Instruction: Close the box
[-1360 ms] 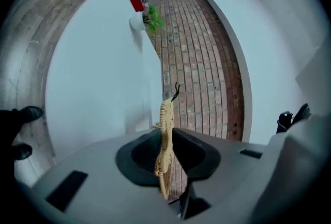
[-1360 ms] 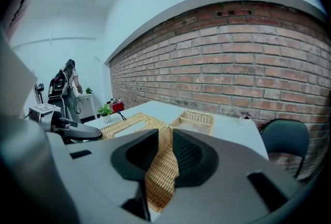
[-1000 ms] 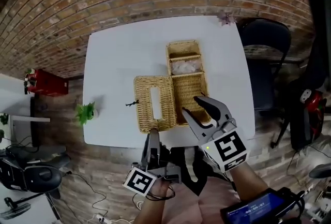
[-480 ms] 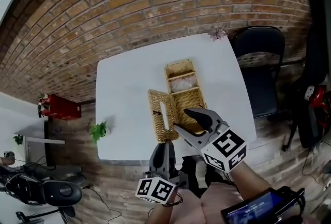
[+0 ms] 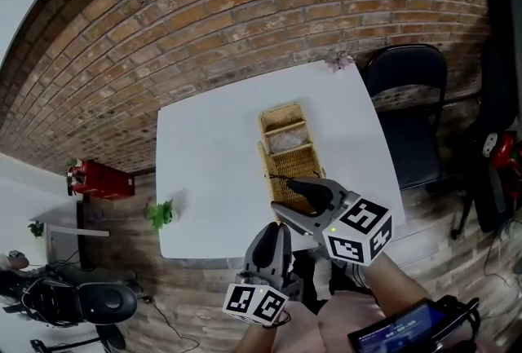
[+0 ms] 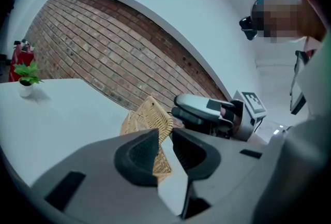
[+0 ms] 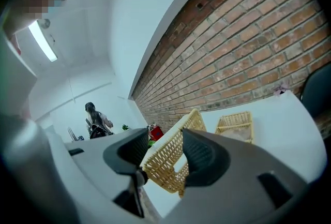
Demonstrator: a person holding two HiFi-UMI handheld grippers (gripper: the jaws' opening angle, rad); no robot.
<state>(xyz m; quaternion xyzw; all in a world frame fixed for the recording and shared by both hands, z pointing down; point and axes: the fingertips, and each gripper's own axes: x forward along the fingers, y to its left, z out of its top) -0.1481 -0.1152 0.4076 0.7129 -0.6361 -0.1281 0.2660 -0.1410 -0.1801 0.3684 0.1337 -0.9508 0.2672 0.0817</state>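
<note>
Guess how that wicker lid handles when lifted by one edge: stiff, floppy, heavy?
Likely stiff: the wicker lid stands flat, unsagging, gripped at one edge by the left gripper. Probably light: thin open weave with a slot.

In the head view the near end of the woven wicker box [image 5: 292,164] is hidden from us behind the right hand-held gripper [image 5: 281,194], whose jaws have just been opening with the woven wicker lid [image 7: 165,158] between them. In its own view the left hand-held gripper [image 6: 165,140] covers that lid's lower edge. We cannot tell what the pale stuff [image 5: 287,139] in the box's middle compartment is, nor name the small pink thing [image 5: 339,62] at the far corner of the white surface [image 5: 204,172].
</note>
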